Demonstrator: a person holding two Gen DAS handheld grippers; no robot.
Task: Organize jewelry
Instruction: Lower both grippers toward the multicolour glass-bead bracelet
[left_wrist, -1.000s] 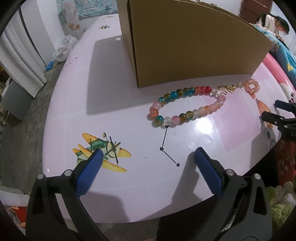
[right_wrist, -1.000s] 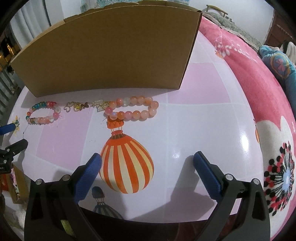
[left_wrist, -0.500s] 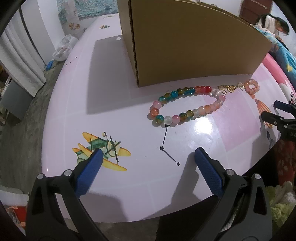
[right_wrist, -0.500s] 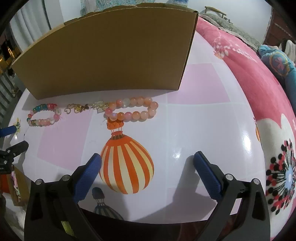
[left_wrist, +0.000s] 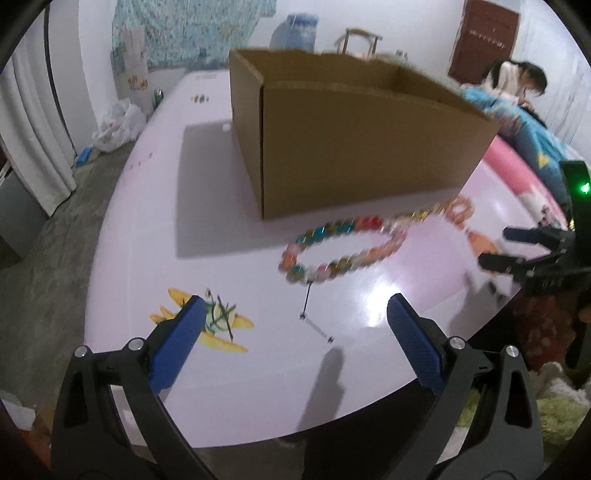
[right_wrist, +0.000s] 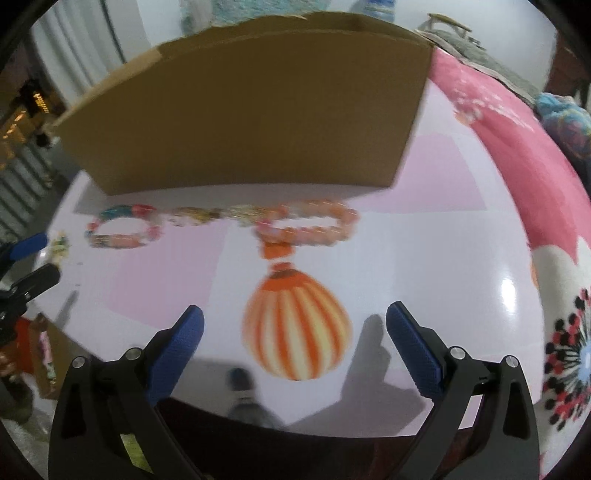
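Clearly nothing is held: both the left gripper (left_wrist: 293, 325) and right gripper (right_wrist: 295, 330) hang with fingers spread wide over the glossy counter (left_wrist: 155, 206). The multicolored bead bracelet (left_wrist: 341, 247) and the peach bead bracelet (right_wrist: 306, 227) lie in front of the cardboard box (left_wrist: 354, 147), seemingly linked by gold charms (right_wrist: 199, 215), so lifting one may drag the other or let round beads slip.

Low in the frame, the left gripper (left_wrist: 293, 319) hangs over the pink worktop (left_wrist: 155, 229) with jaws spread wide, empty. At centre right a multicoloured bead bracelet (left_wrist: 343, 245) lies just before an open cardboard box (left_wrist: 354, 147). The right gripper (left_wrist: 496, 247) shows at the right edge.
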